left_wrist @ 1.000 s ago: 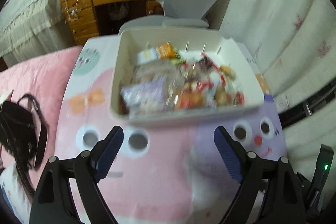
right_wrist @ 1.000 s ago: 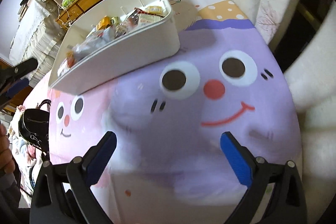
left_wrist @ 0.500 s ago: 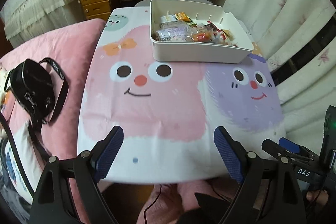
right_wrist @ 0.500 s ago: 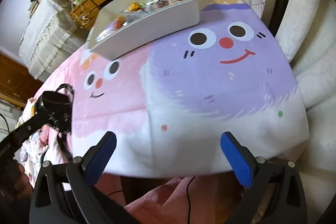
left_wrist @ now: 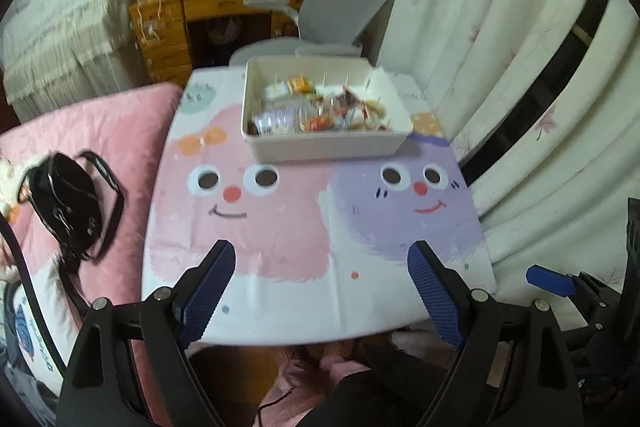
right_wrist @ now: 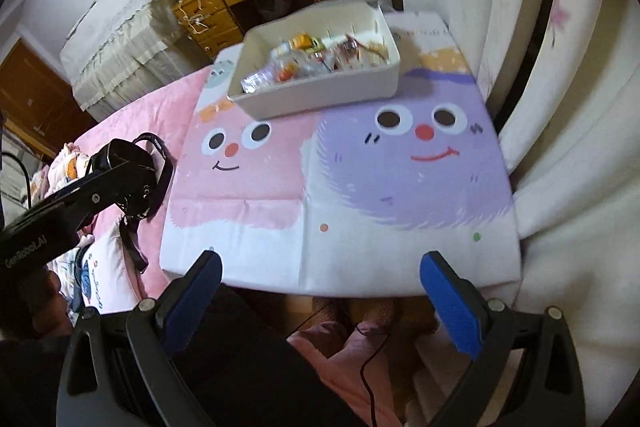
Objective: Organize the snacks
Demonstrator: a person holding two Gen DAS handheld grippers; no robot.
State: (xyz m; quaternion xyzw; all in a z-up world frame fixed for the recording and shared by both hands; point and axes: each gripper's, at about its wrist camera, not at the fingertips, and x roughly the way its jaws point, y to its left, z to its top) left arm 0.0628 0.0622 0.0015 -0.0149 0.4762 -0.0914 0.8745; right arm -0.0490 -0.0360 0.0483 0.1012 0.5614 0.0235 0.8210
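Snacks (left_wrist: 320, 109) sit heaped in the white bin (left_wrist: 324, 145) at twelve o'clock, table otherwise bare, so organizing looks done; left gripper (left_wrist: 322, 269) and right gripper (right_wrist: 320, 277) hang spread, empty.

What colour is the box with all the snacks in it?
The box is plain white, a bit creamy. It shows best in the left wrist view.

A white rectangular bin (left_wrist: 326, 146) sits flat at the far edge of the tablecloth (left_wrist: 280, 247), toward its far right corner. It is open-topped and holds a loose heap of wrapped snacks (left_wrist: 316, 109), orange, red, purple and clear packets lying jumbled below its rim.
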